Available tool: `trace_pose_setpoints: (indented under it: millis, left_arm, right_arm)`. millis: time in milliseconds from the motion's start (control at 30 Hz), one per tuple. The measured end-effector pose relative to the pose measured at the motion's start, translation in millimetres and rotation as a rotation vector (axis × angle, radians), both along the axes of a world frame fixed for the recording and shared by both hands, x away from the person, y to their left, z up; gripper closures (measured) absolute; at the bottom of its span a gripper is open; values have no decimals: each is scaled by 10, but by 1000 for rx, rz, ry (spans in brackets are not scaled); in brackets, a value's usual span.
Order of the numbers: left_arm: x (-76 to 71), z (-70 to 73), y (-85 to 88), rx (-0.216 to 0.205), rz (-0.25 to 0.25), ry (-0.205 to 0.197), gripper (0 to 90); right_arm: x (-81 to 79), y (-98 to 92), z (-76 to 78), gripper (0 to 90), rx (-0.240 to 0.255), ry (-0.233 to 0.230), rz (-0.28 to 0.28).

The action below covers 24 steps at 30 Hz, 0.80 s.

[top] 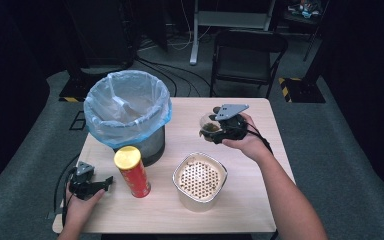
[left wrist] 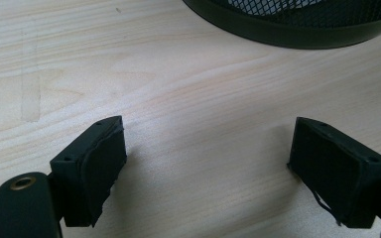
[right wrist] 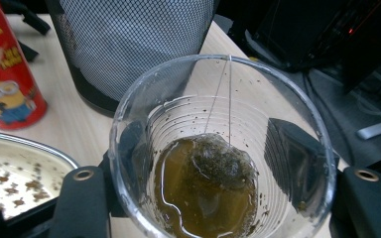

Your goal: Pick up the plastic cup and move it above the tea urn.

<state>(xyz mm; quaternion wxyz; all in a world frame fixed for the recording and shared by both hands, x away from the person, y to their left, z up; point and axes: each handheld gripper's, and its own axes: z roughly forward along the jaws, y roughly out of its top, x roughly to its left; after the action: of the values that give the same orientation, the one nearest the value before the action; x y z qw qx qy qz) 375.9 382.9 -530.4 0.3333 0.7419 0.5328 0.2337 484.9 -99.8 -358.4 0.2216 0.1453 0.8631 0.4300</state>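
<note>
A clear plastic cup (right wrist: 223, 148) of tea dregs with a tea bag (right wrist: 218, 161) is being held above the bench (top: 260, 200) in the right tongs (top: 219, 131), clamped on its wall, and is probably being readied for draining into the strainer container (top: 200, 180), while the left tongs (left wrist: 208, 163) are being rested apart and empty.

Left gripper (left wrist: 208, 163) — two black padded jaws spread wide, nothing between them, low over pale wood-grain tabletop (left wrist: 178, 99). Black mesh bin base (left wrist: 297, 25) at upper edge — apart from jaws.
</note>
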Motion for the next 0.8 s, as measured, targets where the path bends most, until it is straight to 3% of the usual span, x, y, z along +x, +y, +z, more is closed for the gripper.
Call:
trace_pose_setpoints:
  millis: [267, 467, 667, 800]
  left_arm:
    - [0, 0, -1, 0, 3, -1, 147]
    - [-1, -1, 1, -3, 5, -3, 151]
    - [-1, -5, -1, -4, 7, -8, 154]
    - [-1, -4, -2, -3, 7, -7, 153]
  right_arm:
    - [-77, 33, 2, 358, -64, -112, 21]
    - [-117, 21, -24, 358, -108, -169, 15]
    - [-187, 11, -96, 358, -110, -203, 44]
    - [-246, 21, -133, 359, -146, -258, 51]
